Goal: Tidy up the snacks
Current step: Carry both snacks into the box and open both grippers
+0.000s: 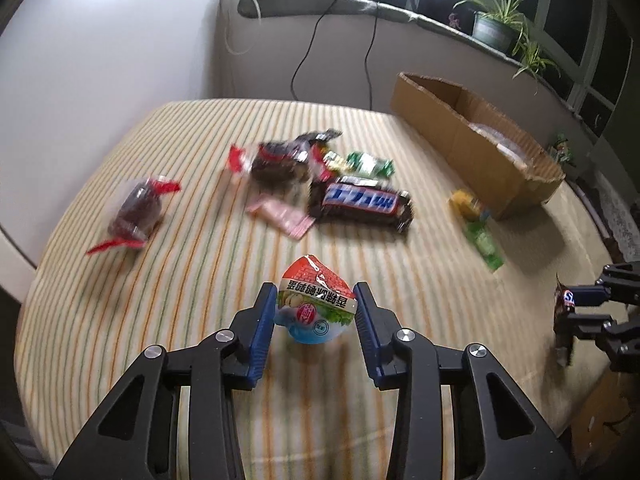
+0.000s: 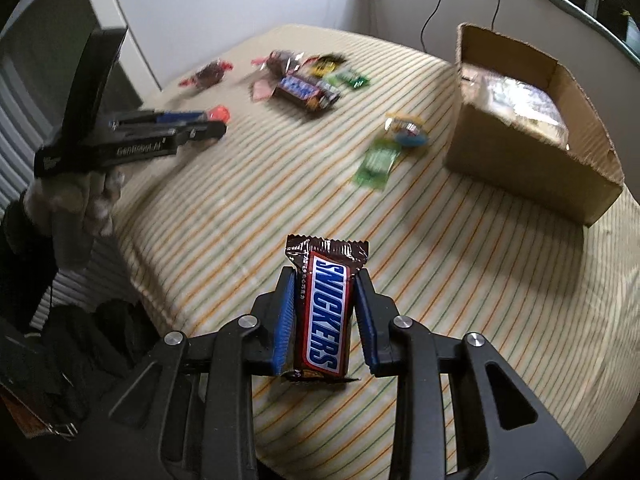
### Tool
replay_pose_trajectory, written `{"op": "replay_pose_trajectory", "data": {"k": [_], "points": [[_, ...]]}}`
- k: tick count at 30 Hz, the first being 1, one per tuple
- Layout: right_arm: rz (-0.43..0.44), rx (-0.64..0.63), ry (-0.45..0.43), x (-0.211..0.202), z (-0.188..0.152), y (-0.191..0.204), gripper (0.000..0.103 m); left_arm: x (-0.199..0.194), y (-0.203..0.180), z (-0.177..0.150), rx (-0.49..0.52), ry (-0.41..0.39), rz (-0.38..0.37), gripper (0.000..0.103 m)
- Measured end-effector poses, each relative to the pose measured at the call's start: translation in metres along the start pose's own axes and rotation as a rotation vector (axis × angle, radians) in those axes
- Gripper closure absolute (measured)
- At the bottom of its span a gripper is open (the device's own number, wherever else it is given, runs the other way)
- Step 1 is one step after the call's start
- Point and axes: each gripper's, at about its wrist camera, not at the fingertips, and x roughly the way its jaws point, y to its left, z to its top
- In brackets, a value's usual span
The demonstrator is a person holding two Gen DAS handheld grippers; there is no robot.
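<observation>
Holding: right claw point(image 2: 324, 316) clamps Snickers bar point(image 2: 325, 312) lengthwise | left claw point(image 1: 316, 312) pinches jelly cup point(image 1: 316, 306) | cardboard box point(image 2: 532, 152) ahead-right on bed, nearer right claw

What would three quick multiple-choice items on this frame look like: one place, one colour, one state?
1. Where is the cardboard box?
A. on the striped cloth, at its far right
B. on the window sill
C. in the left tool

2. What colour are the tool pads?
A. red
B. blue
C. white

3. What does the right tool hold?
A. nothing
B. a jelly cup
C. a Snickers bar

Answers: 1 A, the box sits on the striped cloth. 2 B, the ribbed pads are blue. 3 C, the pads press on the bar's sides; the jelly cup is between the left tool's pads.
</observation>
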Motion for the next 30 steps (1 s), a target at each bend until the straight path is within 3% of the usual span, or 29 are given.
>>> {"op": "replay_pose_trajectory", "data": {"k": [15,23,30], "points": [[-0.090,0.069,-0.164,-0.037,0.057,-0.078,0.073,0.022,-0.061,0.085,0.108,-0.089,-0.115,0.066],[-0.146,0.120,-0.197,-0.039,0.077,-0.123,0.073,0.052,-0.091,0.130,0.132,-0.089,-0.179,0.066],[-0.179,0.160,-0.196,-0.028,0.092,-0.158,0.073,0.076,-0.109,0.163,0.146,-0.089,-0.191,0.066]]}}
